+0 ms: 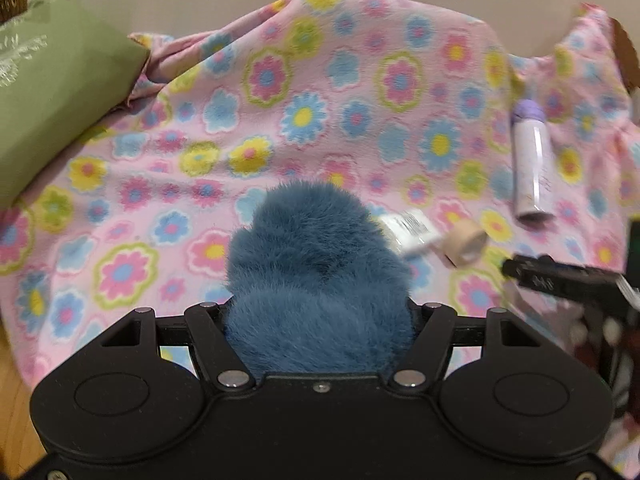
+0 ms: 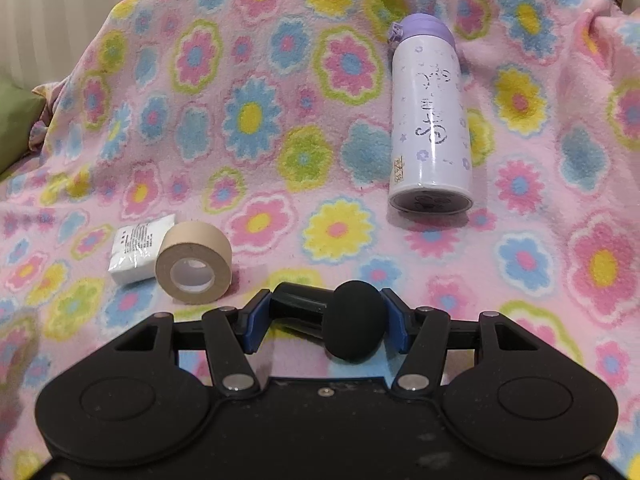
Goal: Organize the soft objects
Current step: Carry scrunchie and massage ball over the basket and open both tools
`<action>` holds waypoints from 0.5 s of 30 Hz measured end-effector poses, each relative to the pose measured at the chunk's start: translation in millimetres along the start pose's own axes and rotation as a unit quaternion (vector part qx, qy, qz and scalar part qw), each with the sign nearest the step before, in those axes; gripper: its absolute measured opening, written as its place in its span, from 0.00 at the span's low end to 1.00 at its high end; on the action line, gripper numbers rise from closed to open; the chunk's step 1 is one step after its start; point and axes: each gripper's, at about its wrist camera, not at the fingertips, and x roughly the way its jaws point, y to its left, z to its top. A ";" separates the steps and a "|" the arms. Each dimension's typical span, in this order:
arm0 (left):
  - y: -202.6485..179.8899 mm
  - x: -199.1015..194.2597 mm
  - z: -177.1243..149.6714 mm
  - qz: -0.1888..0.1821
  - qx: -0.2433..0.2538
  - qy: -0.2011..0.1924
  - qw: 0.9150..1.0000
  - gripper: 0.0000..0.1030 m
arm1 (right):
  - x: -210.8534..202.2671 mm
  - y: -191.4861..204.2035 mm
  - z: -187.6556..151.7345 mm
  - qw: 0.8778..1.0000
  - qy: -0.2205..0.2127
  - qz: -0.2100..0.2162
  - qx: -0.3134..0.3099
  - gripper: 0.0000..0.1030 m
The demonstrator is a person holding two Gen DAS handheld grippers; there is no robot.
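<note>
Both pairs of jaws clamped: left on blue plush (image 1: 316, 280), right on black microphone (image 2: 340, 320).

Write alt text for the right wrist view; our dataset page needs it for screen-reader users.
The right claw is shut on a black microphone with a round foam head, over a pink flowered blanket. A white flask with a purple lid lies ahead to the right; a tan tape roll and a white packet sit left.

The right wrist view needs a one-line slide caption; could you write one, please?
Right gripper clamps a black foam-tipped microphone above a floral blanket holding a tape roll, white packet and lilac bottle.
</note>
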 end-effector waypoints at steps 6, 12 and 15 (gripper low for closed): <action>-10.9 -33.1 -20.9 -0.006 0.016 0.000 1.000 0.62 | -41.3 -1.7 -4.2 1.000 0.011 0.010 0.019 0.55; -21.0 -65.2 -37.3 -0.009 0.020 -0.002 1.000 0.62 | -122.2 0.0 -7.4 0.998 -0.020 0.055 0.039 0.55; -24.5 -79.5 -45.0 -0.009 0.016 0.005 1.000 0.62 | -166.0 4.2 -14.3 0.995 -0.030 0.083 0.054 0.55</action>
